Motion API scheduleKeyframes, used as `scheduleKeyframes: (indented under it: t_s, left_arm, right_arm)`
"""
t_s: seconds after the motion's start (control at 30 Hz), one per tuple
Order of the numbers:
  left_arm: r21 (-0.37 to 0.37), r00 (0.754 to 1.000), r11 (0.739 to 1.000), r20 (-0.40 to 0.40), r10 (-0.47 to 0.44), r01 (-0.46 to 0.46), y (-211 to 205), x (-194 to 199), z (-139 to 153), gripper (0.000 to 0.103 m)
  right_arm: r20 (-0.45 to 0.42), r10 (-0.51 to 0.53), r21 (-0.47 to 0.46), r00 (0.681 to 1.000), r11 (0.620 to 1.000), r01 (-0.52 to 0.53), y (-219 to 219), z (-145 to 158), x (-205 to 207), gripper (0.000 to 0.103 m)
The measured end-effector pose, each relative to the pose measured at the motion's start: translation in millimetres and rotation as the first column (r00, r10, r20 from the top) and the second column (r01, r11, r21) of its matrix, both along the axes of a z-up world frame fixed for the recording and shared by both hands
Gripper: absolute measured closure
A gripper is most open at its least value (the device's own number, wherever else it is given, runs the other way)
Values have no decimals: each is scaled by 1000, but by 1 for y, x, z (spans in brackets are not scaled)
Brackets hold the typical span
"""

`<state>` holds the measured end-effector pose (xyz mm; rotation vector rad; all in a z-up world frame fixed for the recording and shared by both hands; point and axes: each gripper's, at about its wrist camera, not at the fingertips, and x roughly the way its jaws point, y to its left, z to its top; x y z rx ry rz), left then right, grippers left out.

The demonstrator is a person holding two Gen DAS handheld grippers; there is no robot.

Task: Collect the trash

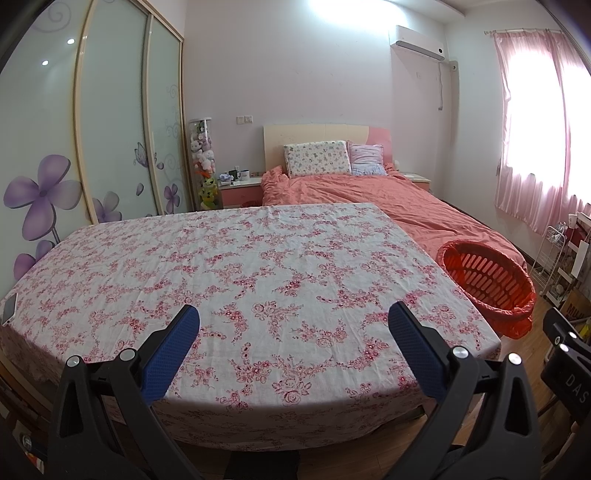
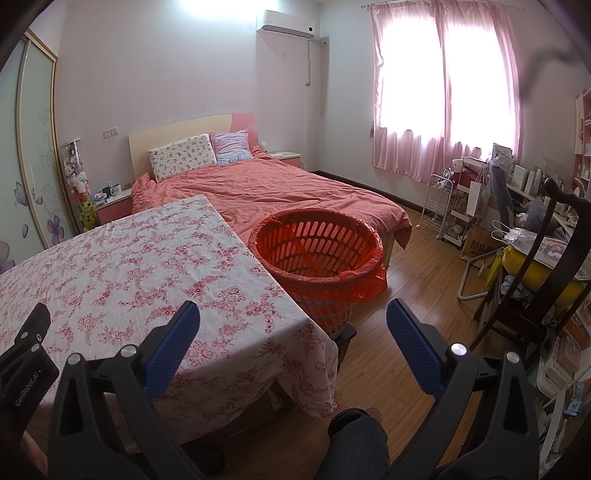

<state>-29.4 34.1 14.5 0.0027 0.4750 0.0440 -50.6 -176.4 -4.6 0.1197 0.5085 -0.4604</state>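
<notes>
Now | L gripper point(image 1: 293, 319), R gripper point(image 2: 293, 318) fingers wide | slatted round basket point(image 2: 317, 254), floral cloth point(image 1: 240, 266)

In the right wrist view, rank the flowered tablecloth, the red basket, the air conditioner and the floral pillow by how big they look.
1. Flowered tablecloth, though nearest the camera.
2. Red basket.
3. Floral pillow and air conditioner look alike, so unranked.

right gripper point(image 2: 293, 321): jaws wide apart, nothing between them
table point(image 2: 122, 280): near left, floral cloth
laundry basket point(image 2: 317, 258): orange, red liner bag, touching table's right edge
bed point(image 2: 273, 192): far, behind table and basket
knee point(image 2: 356, 443): near bottom, dark trousers
</notes>
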Motion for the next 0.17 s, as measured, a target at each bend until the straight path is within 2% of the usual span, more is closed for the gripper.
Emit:
scheduleKeyframes:
  t_s: [0.17]
  left_arm:
    - [0,1000,1000,-3,-2,2,1,0,0,2]
  right_arm:
    - [0,0,0,1000,1000,0,0,0,0,4]
